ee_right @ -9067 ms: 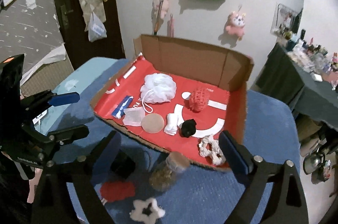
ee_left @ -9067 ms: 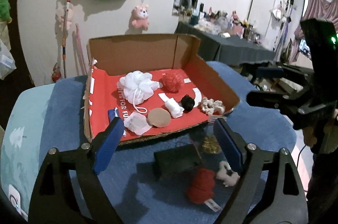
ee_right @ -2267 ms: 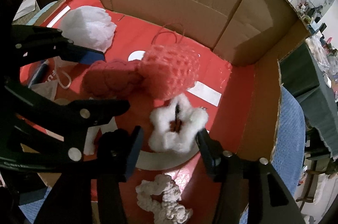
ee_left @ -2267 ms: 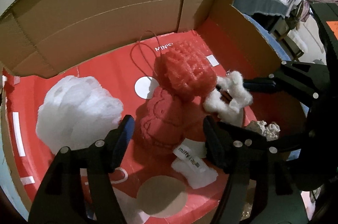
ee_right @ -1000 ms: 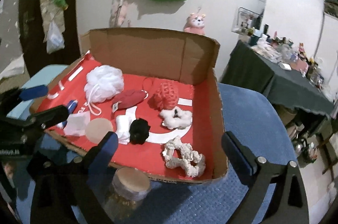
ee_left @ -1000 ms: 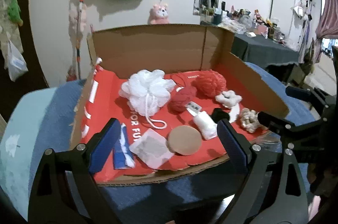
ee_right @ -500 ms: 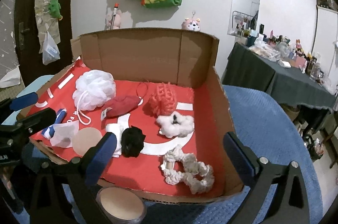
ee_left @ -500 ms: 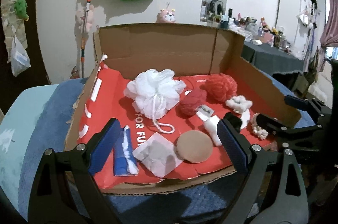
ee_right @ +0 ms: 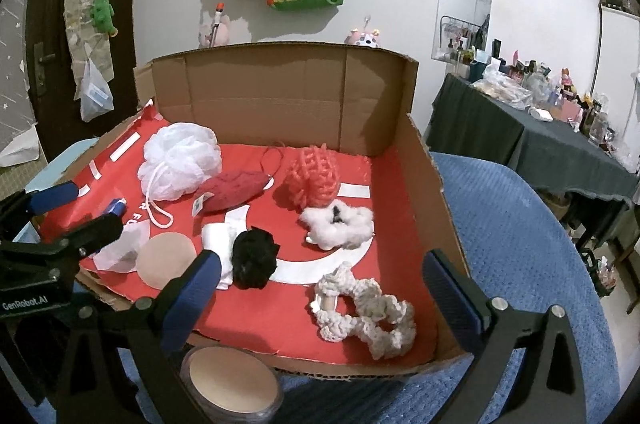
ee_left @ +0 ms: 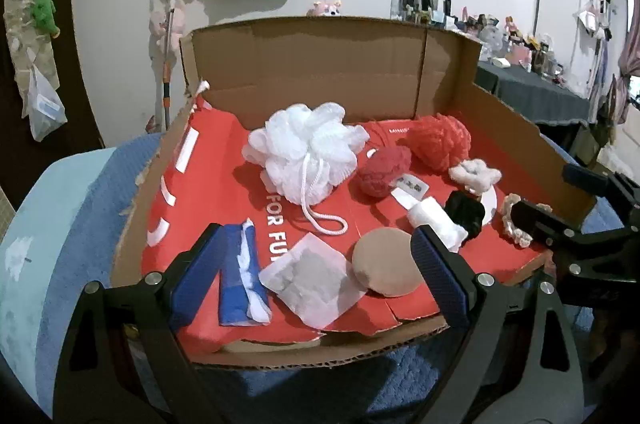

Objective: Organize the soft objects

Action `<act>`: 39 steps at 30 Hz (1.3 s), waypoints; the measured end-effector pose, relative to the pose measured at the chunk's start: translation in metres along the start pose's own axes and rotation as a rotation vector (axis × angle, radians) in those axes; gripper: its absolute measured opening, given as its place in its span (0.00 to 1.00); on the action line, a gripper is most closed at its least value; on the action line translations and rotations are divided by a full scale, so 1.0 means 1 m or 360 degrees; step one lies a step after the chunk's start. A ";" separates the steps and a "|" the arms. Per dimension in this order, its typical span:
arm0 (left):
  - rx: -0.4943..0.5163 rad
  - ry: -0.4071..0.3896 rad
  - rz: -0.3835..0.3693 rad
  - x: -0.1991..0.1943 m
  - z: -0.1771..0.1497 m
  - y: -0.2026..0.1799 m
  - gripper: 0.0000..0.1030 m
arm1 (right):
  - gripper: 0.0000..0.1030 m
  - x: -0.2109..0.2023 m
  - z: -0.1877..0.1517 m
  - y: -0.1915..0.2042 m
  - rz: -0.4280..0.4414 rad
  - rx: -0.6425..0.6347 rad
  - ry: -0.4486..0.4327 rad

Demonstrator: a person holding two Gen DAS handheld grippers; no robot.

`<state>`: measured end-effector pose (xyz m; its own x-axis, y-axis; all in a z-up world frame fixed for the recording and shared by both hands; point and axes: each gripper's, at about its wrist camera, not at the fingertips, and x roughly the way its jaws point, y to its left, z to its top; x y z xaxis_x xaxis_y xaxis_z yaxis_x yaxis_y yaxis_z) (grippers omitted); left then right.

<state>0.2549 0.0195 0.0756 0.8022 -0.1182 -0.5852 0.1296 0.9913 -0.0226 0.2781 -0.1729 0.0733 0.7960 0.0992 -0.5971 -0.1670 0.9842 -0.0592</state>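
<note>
While both my grippers hover at the near edge of the box [ee_right: 432, 159], neither one grips anything: my left gripper [ee_left: 316, 272] has its jaws spread wide with nothing between the pads, and my right gripper [ee_right: 320, 284] is likewise released and empty. All the soft things lie inside the box on its red floor. Toward the box's back wall sits the white pouf [ee_right: 180, 159], with the dark red plush [ee_right: 234, 189] just beside it and the coral mesh ball [ee_right: 314, 177] next along. Nearer the box's middle, the white fluffy scrunchie [ee_right: 340, 222] lies in front of the mesh ball, and the black scrunchie [ee_right: 254, 258] touches a white roll [ee_right: 218, 244]. By the box's near right corner lies the beige scrunchie [ee_right: 368, 308]. At the box's near left side are the tan puff [ee_left: 386, 262], a white sachet [ee_left: 312, 278] and a blue packet [ee_left: 240, 272]. Outside the box, against its front edge, stands a jar [ee_right: 232, 382].
</note>
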 end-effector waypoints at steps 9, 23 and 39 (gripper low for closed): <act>0.0006 0.0029 0.0000 0.004 -0.003 -0.004 0.91 | 1.00 0.002 -0.002 0.001 -0.0021 -0.0008 0.0009; -0.0016 0.0033 0.0003 0.006 -0.006 -0.001 0.91 | 1.00 0.005 -0.003 -0.001 -0.0020 0.0018 0.0036; -0.0015 0.0035 0.0002 0.006 -0.006 -0.001 0.91 | 1.00 0.006 -0.003 -0.001 -0.0018 0.0014 0.0036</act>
<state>0.2558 0.0183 0.0670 0.7895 -0.1161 -0.6027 0.1234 0.9919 -0.0294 0.2812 -0.1734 0.0668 0.7846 0.0846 -0.6143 -0.1528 0.9865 -0.0594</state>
